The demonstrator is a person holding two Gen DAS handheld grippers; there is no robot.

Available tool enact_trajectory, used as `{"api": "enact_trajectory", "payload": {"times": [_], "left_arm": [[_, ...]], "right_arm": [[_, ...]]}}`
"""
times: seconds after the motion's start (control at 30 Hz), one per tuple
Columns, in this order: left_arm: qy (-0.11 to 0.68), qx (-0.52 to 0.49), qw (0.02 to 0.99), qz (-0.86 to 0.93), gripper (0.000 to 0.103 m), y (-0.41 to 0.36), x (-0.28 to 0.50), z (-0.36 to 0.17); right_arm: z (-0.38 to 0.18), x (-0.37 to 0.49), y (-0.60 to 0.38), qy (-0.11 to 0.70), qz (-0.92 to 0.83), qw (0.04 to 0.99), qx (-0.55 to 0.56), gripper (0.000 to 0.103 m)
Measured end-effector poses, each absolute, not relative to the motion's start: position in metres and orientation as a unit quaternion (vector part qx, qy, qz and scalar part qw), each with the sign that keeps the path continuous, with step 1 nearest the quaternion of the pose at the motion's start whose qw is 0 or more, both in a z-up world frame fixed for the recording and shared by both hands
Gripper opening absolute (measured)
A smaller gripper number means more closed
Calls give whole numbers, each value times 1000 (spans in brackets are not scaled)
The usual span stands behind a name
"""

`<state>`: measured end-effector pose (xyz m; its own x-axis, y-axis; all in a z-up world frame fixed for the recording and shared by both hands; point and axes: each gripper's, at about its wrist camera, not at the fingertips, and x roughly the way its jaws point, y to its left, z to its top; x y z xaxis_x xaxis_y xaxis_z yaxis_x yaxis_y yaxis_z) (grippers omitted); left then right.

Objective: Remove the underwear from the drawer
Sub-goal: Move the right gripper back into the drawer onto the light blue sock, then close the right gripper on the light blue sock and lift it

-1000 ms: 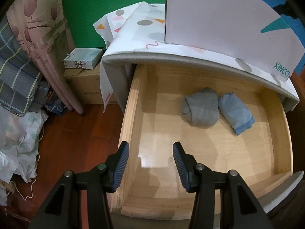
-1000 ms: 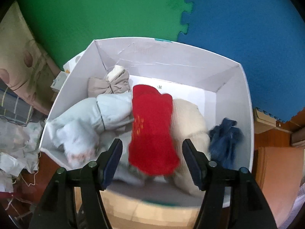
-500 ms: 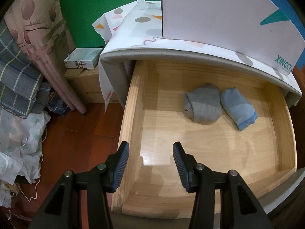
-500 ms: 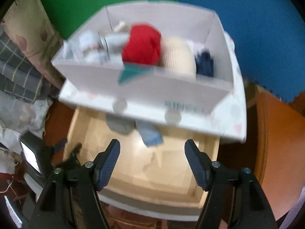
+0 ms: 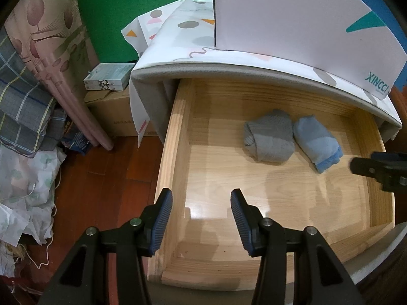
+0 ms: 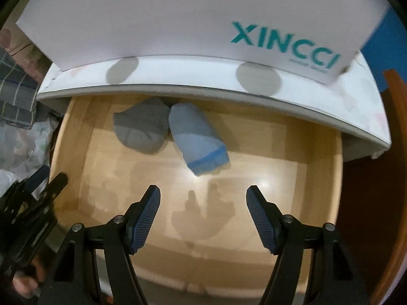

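The wooden drawer (image 5: 175, 132) stands pulled out. Two rolled pieces of underwear lie side by side near its back: a grey one (image 5: 269, 139) and a light blue one (image 5: 315, 139) with a darker blue band. My left gripper (image 5: 201, 195) hangs open over the drawer's front left corner with nothing between its fingers. My right gripper (image 6: 203, 190) is open above the drawer floor (image 6: 254, 167), just in front of the blue roll (image 6: 197, 137) and right of the grey roll (image 6: 142, 129), touching neither. It also shows in the left wrist view as the right gripper (image 5: 376, 167) at the right edge.
A white XINCCI box (image 6: 178, 17) sits on the patterned cloth-covered top (image 5: 178, 40) that overhangs the drawer's back. Left of the drawer are a cardboard box (image 5: 114, 111), a small carton (image 5: 106, 77), fabrics and bags on the red wood floor (image 5: 96, 178).
My right gripper came down from over the white box of clothes to just above the open drawer, with its jaws slightly wider. It now shows in the left wrist view. My left gripper stayed put.
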<state>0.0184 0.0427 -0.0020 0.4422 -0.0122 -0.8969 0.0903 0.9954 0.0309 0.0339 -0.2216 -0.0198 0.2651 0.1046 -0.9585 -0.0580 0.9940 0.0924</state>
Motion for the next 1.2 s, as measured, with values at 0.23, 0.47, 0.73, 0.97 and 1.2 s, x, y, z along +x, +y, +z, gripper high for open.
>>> {"api": "enact_trajectory", "payload": {"times": [0.23, 0.47, 0.73, 0.97, 1.2], "left_arm": [[529, 34, 847, -35, 49, 43, 19, -2], [530, 37, 846, -40, 49, 40, 17, -3], [532, 36, 845, -42, 49, 40, 18, -4], [534, 40, 843, -43, 49, 38, 18, -6], [534, 41, 843, -42, 49, 39, 19, -6]], "right_arm": [[-42, 56, -205, 598, 45, 800, -17, 68], [-58, 72, -195, 600, 34, 799, -35, 68], [-74, 84, -186, 610, 34, 789, -61, 68], [-84, 94, -186, 625, 32, 778, -63, 50], [-87, 96, -188, 629, 33, 774, -59, 49]]}}
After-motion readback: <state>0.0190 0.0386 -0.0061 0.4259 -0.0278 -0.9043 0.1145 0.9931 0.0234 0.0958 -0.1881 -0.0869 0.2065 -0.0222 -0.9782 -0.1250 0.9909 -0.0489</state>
